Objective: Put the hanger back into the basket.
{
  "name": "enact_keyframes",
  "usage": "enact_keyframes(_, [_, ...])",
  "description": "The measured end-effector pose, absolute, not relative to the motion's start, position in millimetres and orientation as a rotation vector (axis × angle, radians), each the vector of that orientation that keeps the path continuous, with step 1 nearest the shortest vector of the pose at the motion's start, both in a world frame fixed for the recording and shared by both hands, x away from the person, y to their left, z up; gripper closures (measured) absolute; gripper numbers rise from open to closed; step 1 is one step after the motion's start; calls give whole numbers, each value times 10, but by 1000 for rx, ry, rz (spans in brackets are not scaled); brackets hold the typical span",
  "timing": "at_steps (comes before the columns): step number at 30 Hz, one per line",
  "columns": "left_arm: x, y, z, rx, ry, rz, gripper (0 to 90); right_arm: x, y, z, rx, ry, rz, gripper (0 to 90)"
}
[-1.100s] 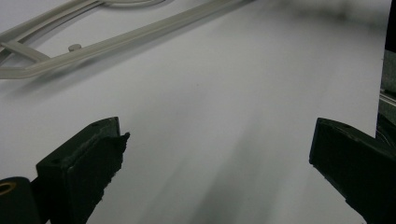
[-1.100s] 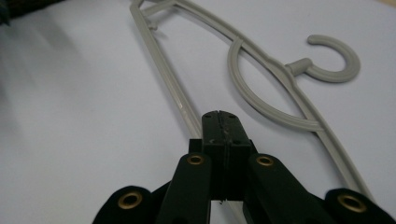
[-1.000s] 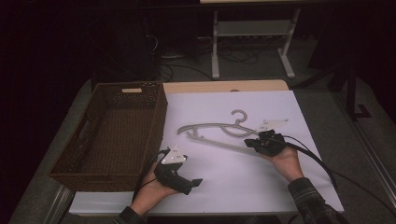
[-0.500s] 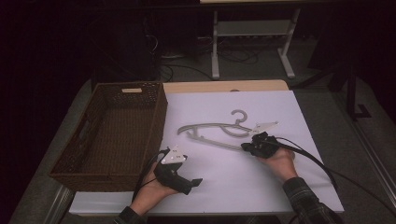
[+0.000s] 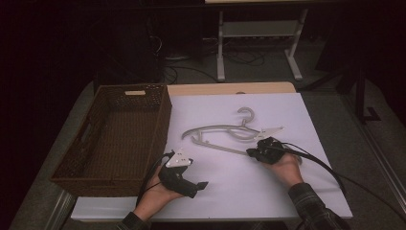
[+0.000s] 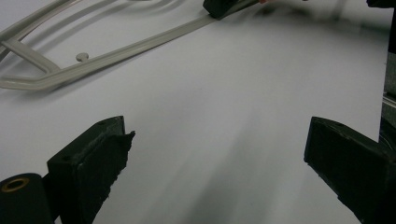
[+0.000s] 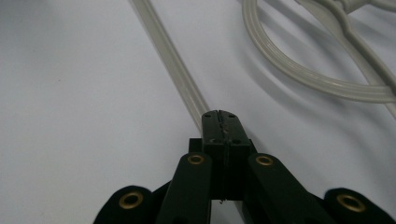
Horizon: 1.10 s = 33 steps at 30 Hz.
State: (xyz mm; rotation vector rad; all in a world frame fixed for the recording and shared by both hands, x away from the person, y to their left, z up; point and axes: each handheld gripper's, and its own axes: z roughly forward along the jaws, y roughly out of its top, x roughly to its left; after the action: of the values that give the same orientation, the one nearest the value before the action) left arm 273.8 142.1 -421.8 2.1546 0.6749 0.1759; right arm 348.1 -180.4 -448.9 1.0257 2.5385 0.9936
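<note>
A pale grey plastic hanger (image 5: pixel 213 128) lies flat on the white table top (image 5: pixel 239 191), its hook pointing away from me. My right gripper (image 5: pixel 251 153) is shut on the hanger's thin lower bar near its right end; in the right gripper view the jaws (image 7: pixel 219 116) are pressed together over that bar (image 7: pixel 173 60). My left gripper (image 5: pixel 196 179) rests near the front edge, beside the basket's near right corner, open with nothing between its jaws (image 6: pixel 217 140). The left gripper view looks across the table at the hanger (image 6: pixel 116 51) and the right gripper's tip (image 6: pixel 222 7).
A dark brown wicker basket (image 5: pixel 160 120) with nothing in it stands on the left of the table, its right wall close to the hanger's left tip. Black cables trail from both grippers. Behind the table stands a metal frame (image 5: pixel 258 33) on the floor.
My right gripper has crept slightly left and nearer along the hanger's lower bar. The left gripper and the hanger have stayed in place.
</note>
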Motion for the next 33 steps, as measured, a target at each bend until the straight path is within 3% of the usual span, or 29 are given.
enact_keyframes(22, [3618, 1022, -4053, 2149, 682, 246, 204, 3496, -1806, -4486, 1041, 2550, 997, 898])
enact_keyframes(29, [3959, 918, -4076, 2155, 679, 265, 333, 3505, -1812, -4486, 1036, 2555, 998, 898])
enact_keyframes(33, [4148, 839, -4103, 2175, 660, 281, 362, 3506, -1812, -4485, 1037, 2558, 998, 898])
